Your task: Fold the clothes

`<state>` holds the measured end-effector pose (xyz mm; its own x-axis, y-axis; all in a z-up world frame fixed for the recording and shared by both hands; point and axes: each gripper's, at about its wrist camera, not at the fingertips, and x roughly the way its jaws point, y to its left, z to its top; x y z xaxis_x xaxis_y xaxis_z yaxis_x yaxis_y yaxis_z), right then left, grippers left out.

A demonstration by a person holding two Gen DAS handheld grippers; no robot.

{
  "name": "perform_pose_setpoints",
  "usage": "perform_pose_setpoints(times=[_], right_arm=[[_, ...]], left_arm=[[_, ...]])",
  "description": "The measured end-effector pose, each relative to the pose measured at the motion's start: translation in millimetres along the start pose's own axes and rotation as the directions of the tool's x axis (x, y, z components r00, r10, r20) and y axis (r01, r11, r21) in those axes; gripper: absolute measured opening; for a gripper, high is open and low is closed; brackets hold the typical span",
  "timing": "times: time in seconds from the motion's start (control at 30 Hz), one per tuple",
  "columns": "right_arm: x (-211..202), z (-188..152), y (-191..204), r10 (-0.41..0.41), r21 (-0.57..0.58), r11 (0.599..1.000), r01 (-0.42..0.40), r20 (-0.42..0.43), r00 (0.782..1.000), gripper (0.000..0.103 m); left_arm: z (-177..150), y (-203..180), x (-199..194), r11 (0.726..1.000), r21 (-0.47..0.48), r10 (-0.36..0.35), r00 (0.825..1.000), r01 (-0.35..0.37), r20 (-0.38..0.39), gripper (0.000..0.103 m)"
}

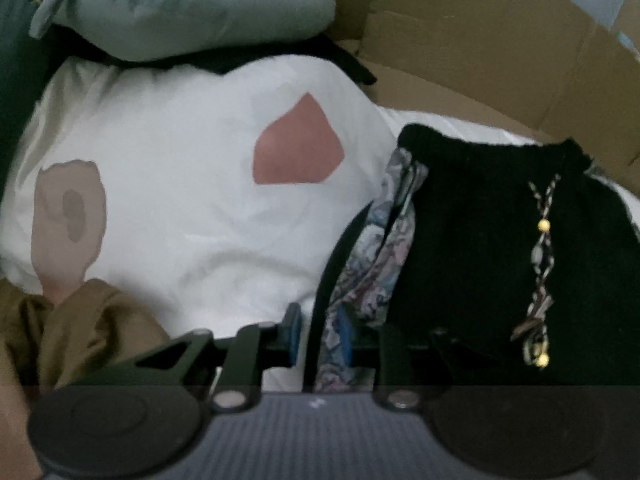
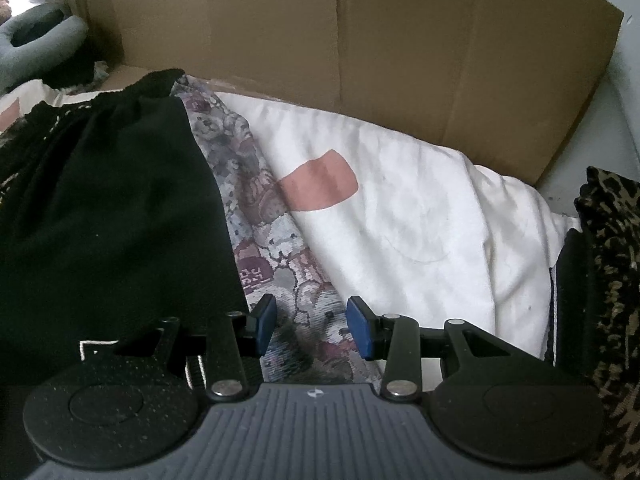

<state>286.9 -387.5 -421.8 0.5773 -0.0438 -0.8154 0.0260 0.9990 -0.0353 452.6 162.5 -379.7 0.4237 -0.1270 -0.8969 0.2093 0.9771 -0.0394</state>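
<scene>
Surroundings. A white quilt (image 1: 180, 208) with pink patches covers the bed; a cardboard sheet (image 2: 360, 60) stands along its far edge. In the left wrist view a pale blue-grey pillow (image 1: 188, 8) lies at the head of the quilt, and a mustard-brown cloth (image 1: 76, 328) bunches at the lower left. In the right wrist view a leopard-print cloth (image 2: 612, 280) rises at the right edge, just beside the quilt.

Task items. A black garment (image 1: 480, 240), with a ribbed waistband and a braided cord (image 1: 540, 264) carrying yellow beads, lies flat on the quilt. Beneath it lies a patterned cloth (image 2: 256, 216) printed with teddy bears, whose edge shows as a strip along the side of the black garment.

Grippers. The left gripper (image 1: 320, 340) has its blue pads set close together with a fold of the patterned cloth and a dark strap or hem between them; the pads appear to press on the fold. The right gripper (image 2: 312, 332) hangs over the patterned cloth with its jaws about half apart, nothing between them, and the pads clear of the fabric.

Limits of view. The left wrist view is blurred, so the exact contact at the pads is uncertain. The lower parts of both cloths are hidden behind the gripper bodies. The leopard-print cloth is cut off at the frame edge.
</scene>
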Motion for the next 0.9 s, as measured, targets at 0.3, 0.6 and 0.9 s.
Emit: perform_pose_setpoints(times=[0.3,0.6,0.9], right_arm=[[8,-2,-5,-0.022,-0.005,1.0,0.022,-0.025,0.999,0.045],[8,0,-6,-0.065,-0.035,0.997,0.064,-0.043,0.997,0.045],[-19,5,-6,-0.002,-0.014,1.0,0.002,0.008,1.0,0.044]], left_arm=[[2,-3,-4,0.994,0.046,0.095,0.995,-0.096,0.025,0.004],[5,2,-4,0.992,0.01,0.124,0.992,-0.125,0.038,0.006],[10,-3,-43,0.999,-0.009,0.044,0.987,-0.043,0.152,0.011]])
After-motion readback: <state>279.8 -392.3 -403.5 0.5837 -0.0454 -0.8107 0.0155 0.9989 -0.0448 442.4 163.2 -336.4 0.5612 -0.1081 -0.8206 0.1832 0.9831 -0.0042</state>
